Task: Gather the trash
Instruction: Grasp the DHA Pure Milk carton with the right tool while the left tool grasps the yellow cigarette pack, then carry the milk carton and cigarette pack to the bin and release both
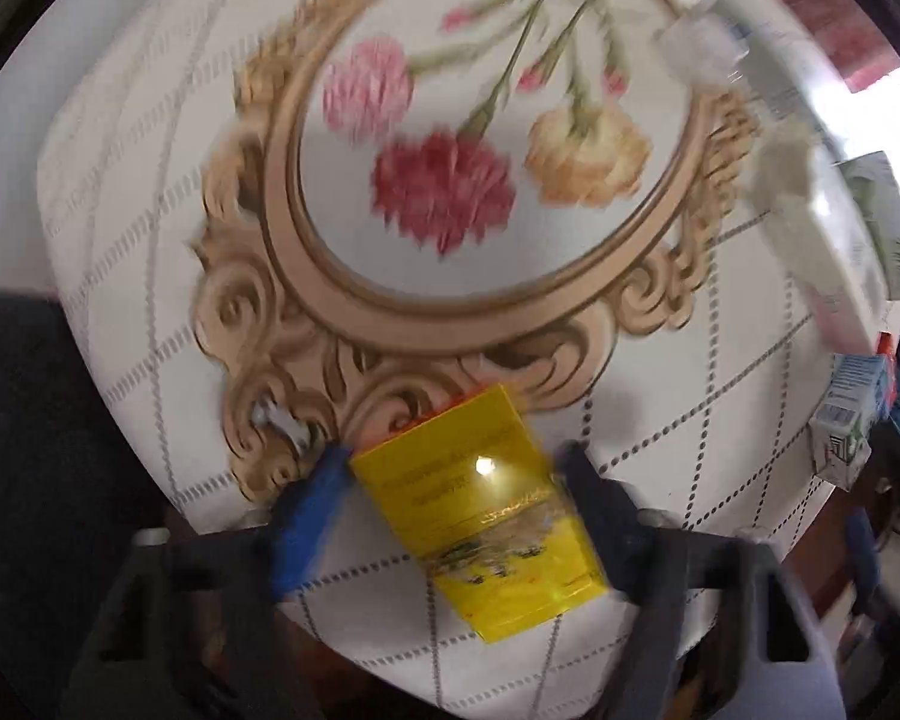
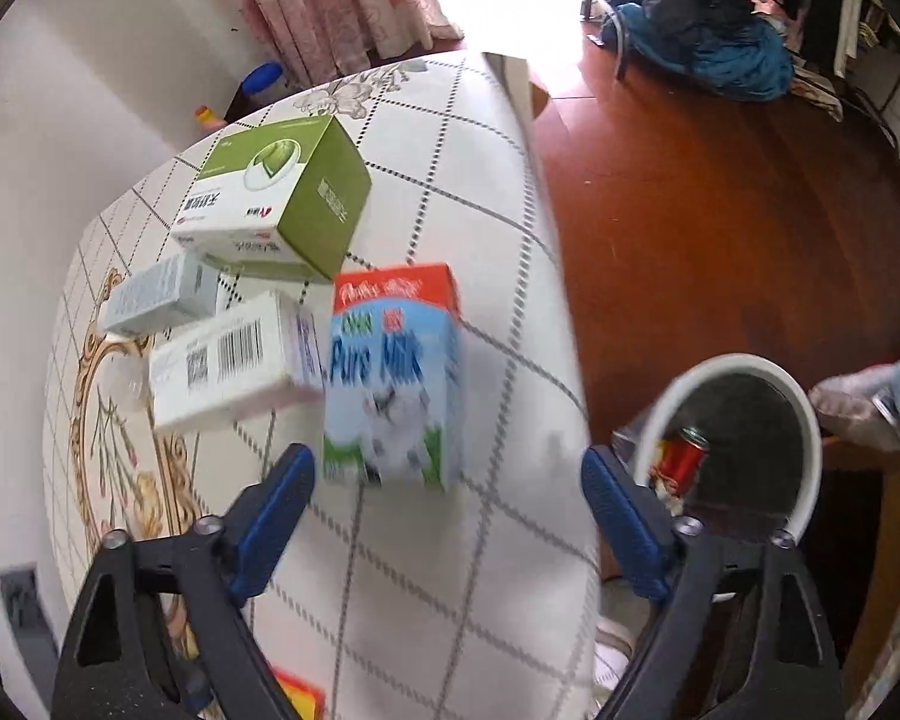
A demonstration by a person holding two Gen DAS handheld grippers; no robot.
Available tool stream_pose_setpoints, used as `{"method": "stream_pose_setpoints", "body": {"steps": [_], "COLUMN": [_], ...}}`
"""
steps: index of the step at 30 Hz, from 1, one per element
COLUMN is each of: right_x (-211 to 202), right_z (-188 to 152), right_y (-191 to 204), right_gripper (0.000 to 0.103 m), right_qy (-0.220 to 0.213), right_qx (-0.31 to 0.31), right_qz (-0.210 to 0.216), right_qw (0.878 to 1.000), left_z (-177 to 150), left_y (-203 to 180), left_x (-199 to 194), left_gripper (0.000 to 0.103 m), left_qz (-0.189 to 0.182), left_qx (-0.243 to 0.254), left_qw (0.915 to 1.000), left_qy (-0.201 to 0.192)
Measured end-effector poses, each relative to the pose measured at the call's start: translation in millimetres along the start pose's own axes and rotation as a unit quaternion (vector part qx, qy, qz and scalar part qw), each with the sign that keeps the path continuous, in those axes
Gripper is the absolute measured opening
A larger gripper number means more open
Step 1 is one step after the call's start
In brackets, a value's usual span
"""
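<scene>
The left gripper [image 1: 456, 474] is seen closed onto a yellow box [image 1: 480, 516], which is pinched between the blue pad and the dark finger w/ its long side running away from the camera and tilted a bit to the right. Whether the box rests on the table or is lifted cannot be told; the view is blurred. It is held over the near edge of the table [image 1: 120, 240], just below the gilt oval frame w/ printed carnations at the cloth's centre. Open cloth is shown to the left and ahead; along the far right edge a plastic bottle [image 1: 708, 30] and white packs are seen, smeared by blur.

The right gripper [image 2: 447, 480] is held spread wide, nothing between the fingers, pointed forward and slightly down over the table's right edge. The milk carton [image 2: 393, 378] is found upright just ahead of the gap, nearer the left finger, close to the edge. A white barcoded box [image 2: 234, 360] is touching or just beside the carton's left side; a grey-white small box [image 2: 162, 294] lies behind it, and a green-and-white box [image 2: 282, 192] is set further back.

Past the right edge, on the wood floor, a white-rimmed bin [image 2: 744, 438] is seen just beside the right finger, w/ a red can [image 2: 681, 462] inside. Free floor is left beyond it.
</scene>
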State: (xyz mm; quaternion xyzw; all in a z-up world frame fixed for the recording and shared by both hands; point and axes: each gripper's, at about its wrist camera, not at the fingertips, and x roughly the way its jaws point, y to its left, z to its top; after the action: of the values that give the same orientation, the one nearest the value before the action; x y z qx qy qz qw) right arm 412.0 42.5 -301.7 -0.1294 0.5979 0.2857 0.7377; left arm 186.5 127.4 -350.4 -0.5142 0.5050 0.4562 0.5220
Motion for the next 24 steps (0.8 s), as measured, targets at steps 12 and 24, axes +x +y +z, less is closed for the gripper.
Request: {"method": "stream_pose_setpoints", "body": {"steps": [12, 24], "right_x": [-1.6, -33.1], "right_z": [-30.4, -111.6], "right_y": [10.8, -21.0], "right_gripper": [0.054, 0.057], "right_qy": [0.038, 0.069], "right_qx": [-0.057, -0.02], "right_qz": [0.024, 0.018], "right_qw": [0.997, 0.997], "left_z": [27.2, -21.0], "left_y": [-15.7, -4.7], "left_x": [-0.6, 15.4], "left_gripper": [0.064, 0.085], "left_qz": [0.005, 0.033], "left_qx": [0.203, 0.244], "left_qw": [0.9787, 0.9692], "left_qy": [-0.028, -0.006]}}
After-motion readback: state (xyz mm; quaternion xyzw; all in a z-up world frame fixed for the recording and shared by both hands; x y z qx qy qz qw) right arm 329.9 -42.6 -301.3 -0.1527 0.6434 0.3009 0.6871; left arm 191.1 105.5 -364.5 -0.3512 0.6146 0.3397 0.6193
